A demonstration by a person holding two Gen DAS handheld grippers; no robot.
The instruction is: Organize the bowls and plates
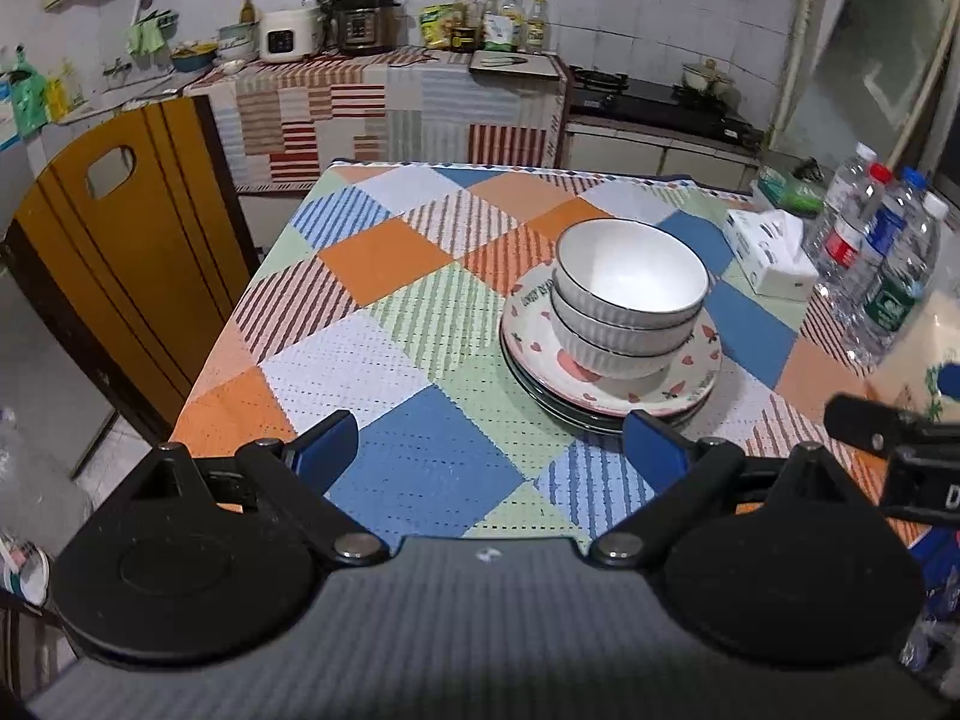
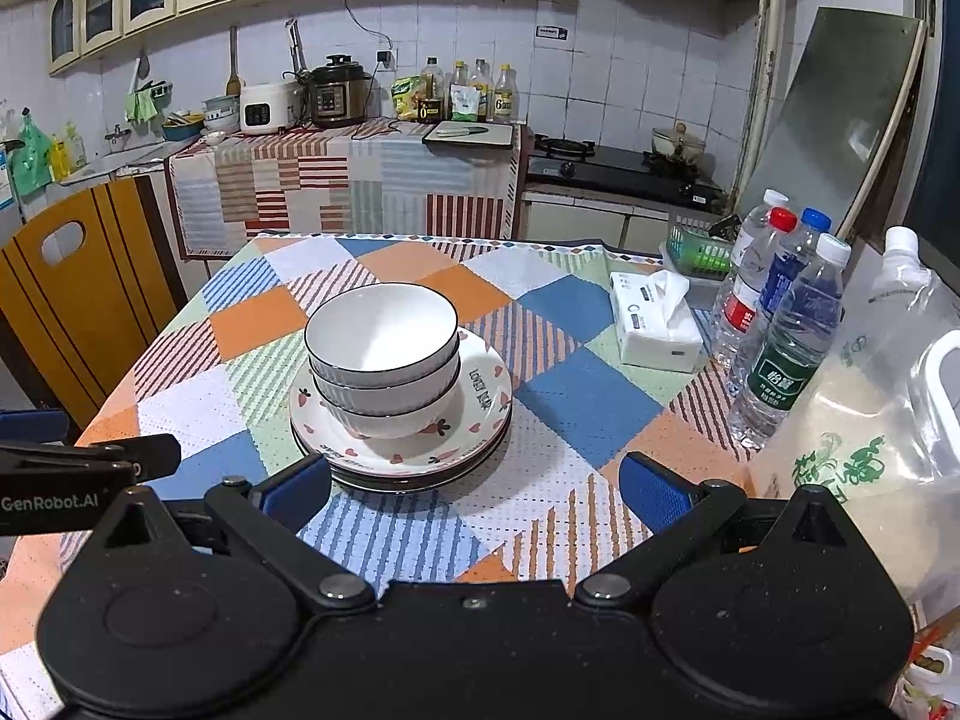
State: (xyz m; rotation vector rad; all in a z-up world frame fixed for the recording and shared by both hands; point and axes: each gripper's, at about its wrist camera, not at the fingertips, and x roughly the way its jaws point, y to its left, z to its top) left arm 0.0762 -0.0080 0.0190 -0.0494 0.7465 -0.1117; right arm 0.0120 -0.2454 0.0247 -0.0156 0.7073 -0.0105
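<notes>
Grippers first: my left gripper (image 1: 489, 450) hangs low over the near edge of the tablecloth (image 1: 414, 324) with its blue fingers (image 1: 327, 444) spread wide and nothing between them, and my right gripper (image 2: 474, 483) beside it is just as wide apart and empty. Just beyond the fingertips I see three white bowls (image 2: 382, 354) nested together, standing on a stack of plates (image 2: 474, 414) whose top one has a strawberry pattern. Farther right sit a tissue pack (image 2: 654, 324) and water bottles (image 2: 792, 330). Behind the table runs the counter with a pressure cooker (image 2: 339, 90).
</notes>
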